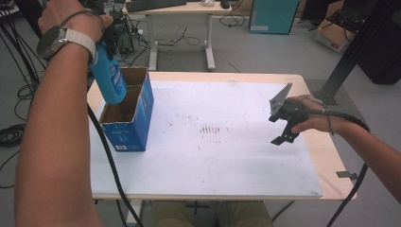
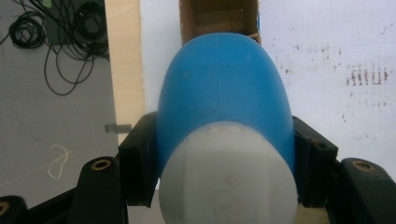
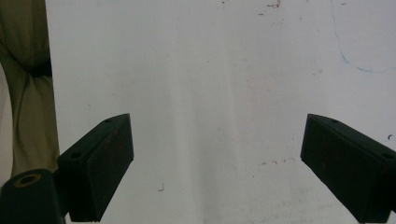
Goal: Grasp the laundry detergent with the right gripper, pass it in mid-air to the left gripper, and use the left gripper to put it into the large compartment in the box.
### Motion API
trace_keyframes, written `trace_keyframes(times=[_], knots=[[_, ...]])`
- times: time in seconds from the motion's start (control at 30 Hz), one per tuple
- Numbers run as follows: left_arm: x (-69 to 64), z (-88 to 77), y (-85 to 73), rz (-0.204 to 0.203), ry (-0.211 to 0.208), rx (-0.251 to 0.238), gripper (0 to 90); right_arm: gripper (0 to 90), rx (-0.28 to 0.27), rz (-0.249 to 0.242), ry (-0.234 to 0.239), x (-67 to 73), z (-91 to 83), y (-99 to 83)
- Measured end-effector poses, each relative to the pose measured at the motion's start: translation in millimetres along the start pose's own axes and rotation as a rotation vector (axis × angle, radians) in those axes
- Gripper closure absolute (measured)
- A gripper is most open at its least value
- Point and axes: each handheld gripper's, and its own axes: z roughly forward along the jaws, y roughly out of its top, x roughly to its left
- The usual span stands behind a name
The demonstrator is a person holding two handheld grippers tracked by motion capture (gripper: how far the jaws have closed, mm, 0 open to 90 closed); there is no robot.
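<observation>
White board (image 1: pixel 213 156) covers the bench. At left, my left tongs (image 2: pixel 224 154) are clamped on the blue bottle (image 1: pixel 108 78), held over the open blue box (image 1: pixel 128 113). At right, my right tongs (image 1: pixel 283 125) hover above the board, jaws apart, nothing between.

The blue bottle (image 2: pixel 222 93) looks like smooth plastic with a soft satin sheen, and its white cap (image 2: pixel 229 175) is a duller, matt plastic, while the open box (image 1: pixel 128 113) beside it is cardboard, printed glossy blue outside and raw brown and fibrous inside. The table (image 1: pixel 326 151) shows pale wood at its edges under a smooth white sheet (image 1: pixel 213 161), matt and scuffed with small reddish-brown marks. The left tongs (image 2: pixel 224 154) and right tongs (image 3: pixel 215 168) have matt black pads that look like hard plastic, speckled with fine wear, with brass-coloured metal eyelets at their bases.
</observation>
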Motion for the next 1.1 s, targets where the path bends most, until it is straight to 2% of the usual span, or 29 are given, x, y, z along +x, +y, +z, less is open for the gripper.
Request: trace_keyframes(times=[0.13, 0.17, 0.63, 1.1], knots=[[-1.3, 10.0, 0.6, 0.001, -0.001, 0.002, 37.6, 9.3, 0.007, -0.006, 0.005, 0.2, 2.3, -0.1], [-1.5, 12.5, 0.6, 0.002, -0.001, 0.003, 37.6, 9.4, 0.007, 0.007, 0.004, 1.2, 2.2, -0.6], [-2.6, 48.1, -1.5, 0.003, 0.004, 0.011, 37.6, 9.3, 0.011, 0.023, -0.004, 0.9, 4.6, -7.3], [-9.4, 82.5, -4.4, 0.007, 0.006, 0.018, 37.6, 9.4, 0.03, 0.05, -0.005, 2.1, 7.7, -12.0]])
